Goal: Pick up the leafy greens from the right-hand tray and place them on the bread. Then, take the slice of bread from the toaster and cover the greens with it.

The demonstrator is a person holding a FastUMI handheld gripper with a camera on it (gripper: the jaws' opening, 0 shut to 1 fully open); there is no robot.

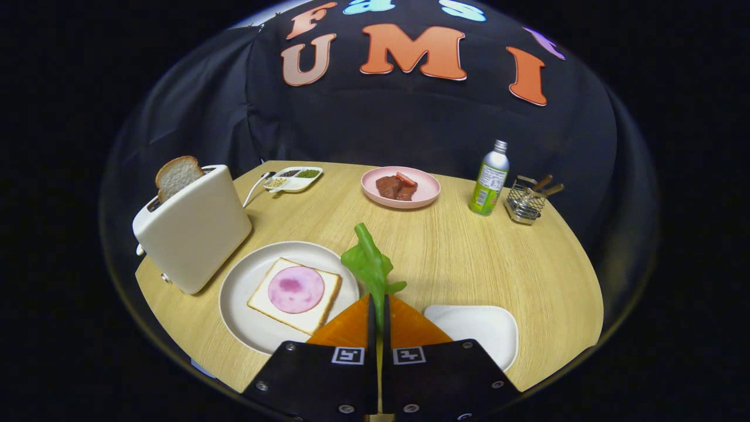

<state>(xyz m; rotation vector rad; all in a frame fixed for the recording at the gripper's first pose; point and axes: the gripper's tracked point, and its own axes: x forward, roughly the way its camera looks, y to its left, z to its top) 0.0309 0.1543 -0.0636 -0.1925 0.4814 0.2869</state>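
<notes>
My gripper is shut on the leafy greens, which stick up and forward from between the fingertips, lifted above the table. Left of the fingers a round white plate holds a square bread slice topped with a pink round of ham. Further left stands a white toaster with a slice of bread poking up from its slot. Just right of the fingers lies the white right-hand tray, bare.
At the back of the round wooden table sit a pink plate with meat pieces, a small divided dish with a spoon, a green-labelled bottle and a wire basket with utensils.
</notes>
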